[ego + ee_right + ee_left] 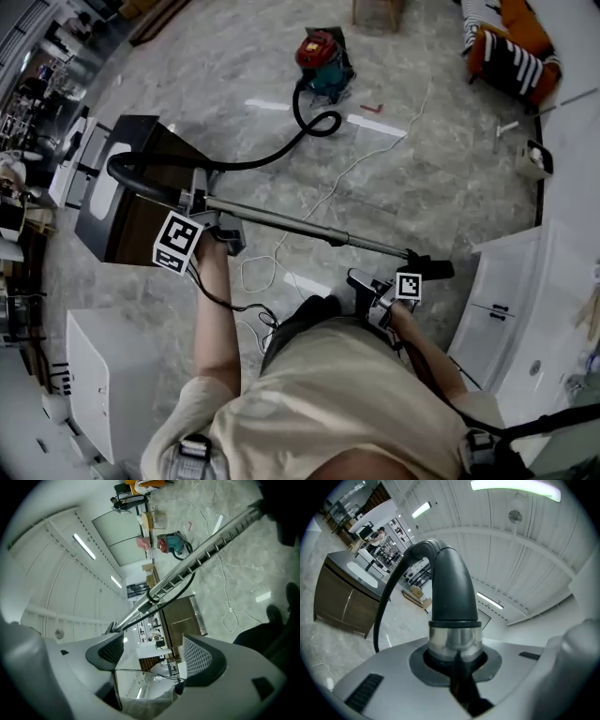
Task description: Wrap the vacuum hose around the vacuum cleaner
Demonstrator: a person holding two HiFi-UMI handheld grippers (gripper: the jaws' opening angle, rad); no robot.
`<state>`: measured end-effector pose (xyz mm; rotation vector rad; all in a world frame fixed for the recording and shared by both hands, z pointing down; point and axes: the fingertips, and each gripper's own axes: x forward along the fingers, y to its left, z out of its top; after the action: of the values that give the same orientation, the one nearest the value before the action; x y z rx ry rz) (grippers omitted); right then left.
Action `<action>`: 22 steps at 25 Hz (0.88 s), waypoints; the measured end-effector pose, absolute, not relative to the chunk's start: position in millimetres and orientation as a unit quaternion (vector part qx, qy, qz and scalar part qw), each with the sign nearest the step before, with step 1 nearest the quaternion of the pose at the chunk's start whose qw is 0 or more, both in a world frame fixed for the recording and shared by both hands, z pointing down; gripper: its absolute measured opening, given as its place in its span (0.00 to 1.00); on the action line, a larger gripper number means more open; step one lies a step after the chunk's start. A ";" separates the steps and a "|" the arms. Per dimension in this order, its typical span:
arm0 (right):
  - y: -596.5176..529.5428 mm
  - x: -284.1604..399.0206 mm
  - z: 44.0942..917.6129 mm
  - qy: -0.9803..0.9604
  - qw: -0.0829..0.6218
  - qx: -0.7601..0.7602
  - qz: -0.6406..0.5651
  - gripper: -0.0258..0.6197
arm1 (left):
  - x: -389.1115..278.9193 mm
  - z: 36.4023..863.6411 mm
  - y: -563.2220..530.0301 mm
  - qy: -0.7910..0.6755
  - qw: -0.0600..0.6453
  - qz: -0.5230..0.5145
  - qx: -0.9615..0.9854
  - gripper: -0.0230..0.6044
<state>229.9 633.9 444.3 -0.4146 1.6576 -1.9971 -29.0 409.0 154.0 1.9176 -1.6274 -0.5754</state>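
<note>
Closest up, a beige shirt (337, 403) is seen from above, over a grey marble floor (187, 84). Far left, a dark cabinet (122, 202) is parked on that floor. Just beside it, the left hand-held gripper (208, 214) is clenched on the handle end of the wand (300, 225). In the left gripper view the jaws are seen clamped tight around the wand's chrome collar (454, 637).

From that end the black hose (253, 161) is looped out over the cabinet. It's then run across the floor, curled once and fed into the vacuum (322, 58). The vacuum is red and teal and is sat at the top middle, well apart from the person. So nothing is wrapped around it yet, tbh.

The wand is held roughly level, slanting down to the right across the head view. A thin white cord (328, 192) is strewn on the floor under it.

Further right, the right hand-held gripper (361, 284) is held just beside the wand's far end. Its jaws are spread apart and nothing is caught between them. In the right gripper view the wand is only seen passing beyond the jaw tips. A white cabinet (506, 281) is stood at the far right.
</note>
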 end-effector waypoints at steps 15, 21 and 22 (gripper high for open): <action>423.2 305.6 476.3 0.534 0.355 -0.373 -0.670 0.62 | -55.9 158.4 293.1 -0.532 0.334 -0.281 0.725 0.13; 377.2 315.2 496.0 0.478 0.395 -0.419 -0.664 0.62 | -51.7 164.9 258.8 -0.486 0.361 -0.298 0.738 0.13; 371.2 313.7 496.8 0.480 0.390 -0.423 -0.662 0.62 | -55.3 162.0 255.8 -0.485 0.359 -0.299 0.739 0.13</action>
<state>313.7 371.2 496.8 -1.0748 1.2198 -1.6833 -55.3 255.8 162.0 1.9069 -1.2498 -0.7700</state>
